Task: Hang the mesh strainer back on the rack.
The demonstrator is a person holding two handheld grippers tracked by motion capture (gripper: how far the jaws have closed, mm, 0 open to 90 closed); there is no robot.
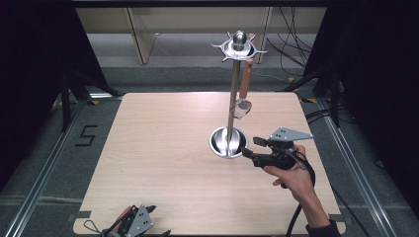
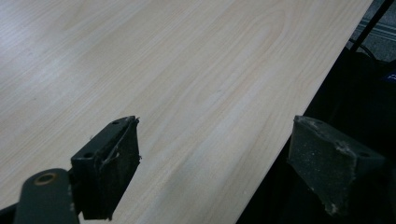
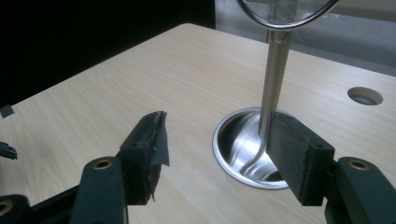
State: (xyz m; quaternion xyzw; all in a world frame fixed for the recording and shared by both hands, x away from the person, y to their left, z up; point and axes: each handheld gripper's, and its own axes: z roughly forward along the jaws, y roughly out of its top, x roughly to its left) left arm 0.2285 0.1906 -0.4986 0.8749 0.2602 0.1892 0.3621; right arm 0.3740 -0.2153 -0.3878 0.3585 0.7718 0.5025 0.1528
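A steel utensil stand (image 1: 231,98) rises from a round dish base (image 1: 220,143) right of the table's middle, topped by a ring of hooks (image 1: 239,48). A small strainer with a wooden handle (image 1: 246,79) hangs from one hook, its mesh head (image 1: 241,108) beside the pole. My right gripper (image 1: 251,147), held in a hand, stands open just right of the base, jaws pointing at it. The right gripper view shows the gripper (image 3: 217,126) empty, with the base (image 3: 233,144), pole (image 3: 275,70) and strainer rim (image 3: 261,18) ahead. My left gripper (image 1: 158,221) sits at the table's front edge, and the left gripper view has it (image 2: 215,140) open and empty.
The light wooden table (image 1: 163,148) has bare room on its left and front. A small round hole (image 3: 365,95) sits in the tabletop beyond the base. Black curtains, tripod legs and cables surround the table. The table's edge (image 2: 299,102) runs between the left jaws.
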